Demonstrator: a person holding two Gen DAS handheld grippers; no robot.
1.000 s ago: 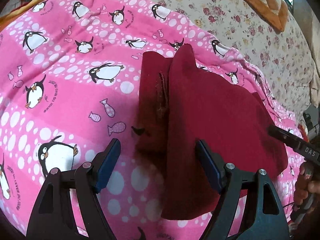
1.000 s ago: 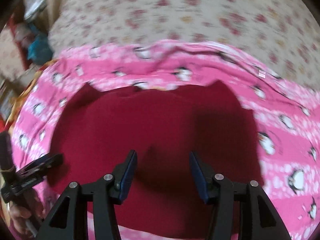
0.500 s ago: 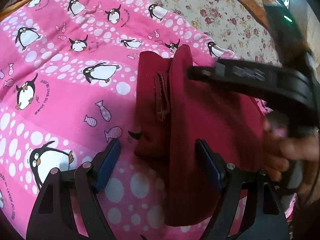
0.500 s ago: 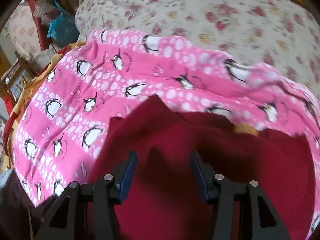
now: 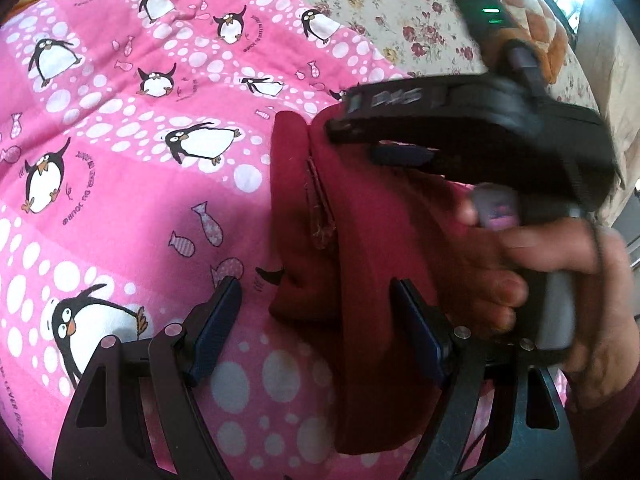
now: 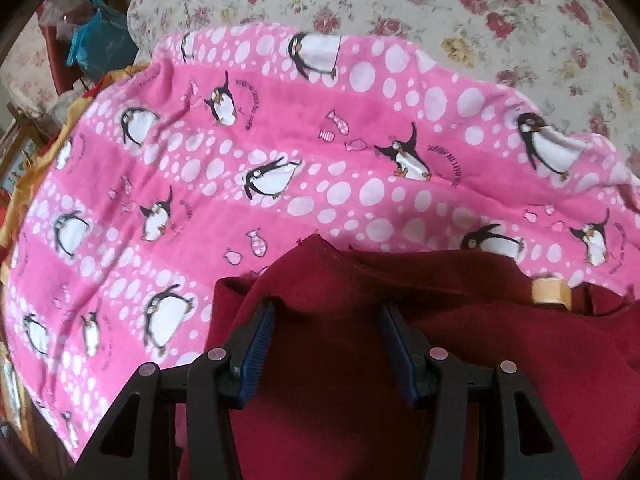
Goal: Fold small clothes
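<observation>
Two claws hang over a bed, both angled down at a dark red garment (image 5: 372, 264) that lies on a pink blanket (image 5: 132, 184) printed with penguins, fish and white dots. That blanket is spread over a cream bedcover with red roses (image 6: 500, 12), which shows bare toward the far edge of the bed.

From the left claw's camera, the garment lies partly folded: one layer is turned over another, leaving a ridge down the middle with a frayed seam beside it, and a narrower strip of red on the side toward the open blanket. The left claw (image 5: 320, 324) is spread wide, its blue pads clear of the cloth; one finger stands over bare pink blanket, the other over the red fabric, and nothing is pinched between them.

A hand (image 5: 532, 280) grips the handle of the right claw, which reaches across the far part of the garment in the left view, blurred. In its own view the right claw (image 6: 326, 340) stands about half spread over the red cloth. A peak of the fabric rises just beyond its fingertips, but the pads do not press on it as far as I can see. A small tan tag (image 6: 550, 290) shows at a fold of the garment, near the blanket's edge.
</observation>
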